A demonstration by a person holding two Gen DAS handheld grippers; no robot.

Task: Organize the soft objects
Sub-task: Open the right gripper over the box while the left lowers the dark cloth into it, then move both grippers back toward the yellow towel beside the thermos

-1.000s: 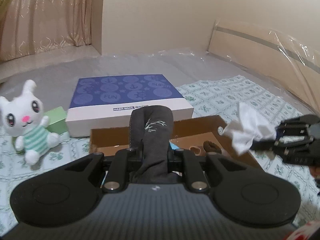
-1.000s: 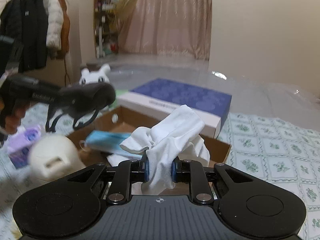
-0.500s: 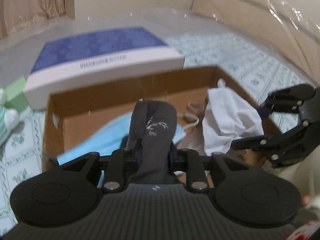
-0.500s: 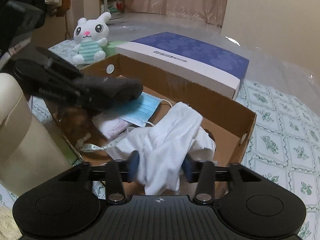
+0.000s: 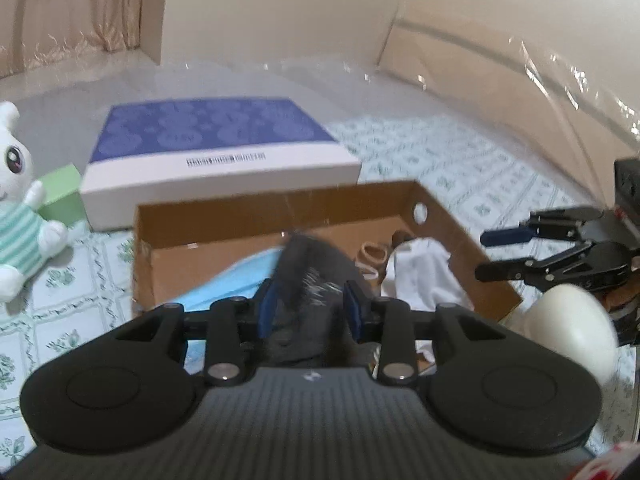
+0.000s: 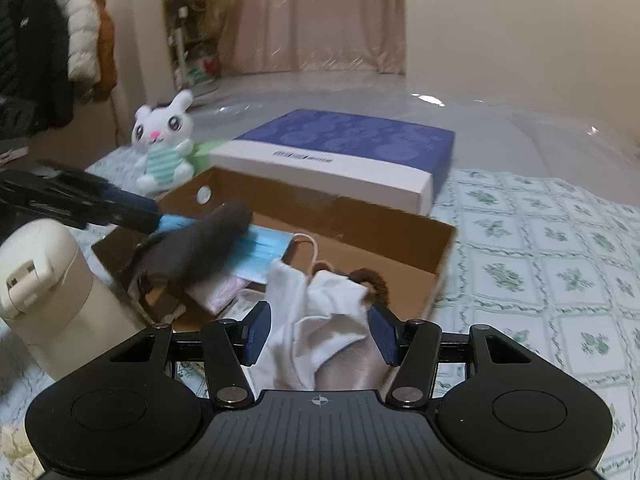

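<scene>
**Item 1: left gripper (image 5: 310,310).** Jaws have just been opening and are loosened. The dark grey sock (image 5: 312,276) stands between the pads and brushes them, slack, no longer pinched.
- Location of sock: straight ahead of my fingertips, over the near part of the cardboard box (image 5: 240,220), above the blue face mask (image 5: 240,280).
- Risk: the knit may cling to a pad. If I pull back too soon it could ride out with me, or end up draped over the box's near wall instead of inside.
- Pose: hand tipped downward and forward, fingertips just over the near rim, wrist level.

**Item 2: right gripper (image 6: 320,334).** Jaws have just been opening and are released, with a clear gap at each pad.
- Location of white cloth (image 6: 316,312): in front of and below my fingertips, heaped in the box's near corner beside a brown hair tie (image 6: 370,280). Nothing is held.
- Risk: a fold stands high between the fingers, so a careless retreat might hook it and drag it over the wall. The cream flask (image 6: 44,280) stands close on my left, just beside the box, and a sideways swing could knock it over.
- Pose: hand pitched down toward the box and hovering at its near edge.

**Item 3: plush rabbit (image 5: 16,208).** Far left of my left gripper, outside the box and not yet stowed.
</scene>
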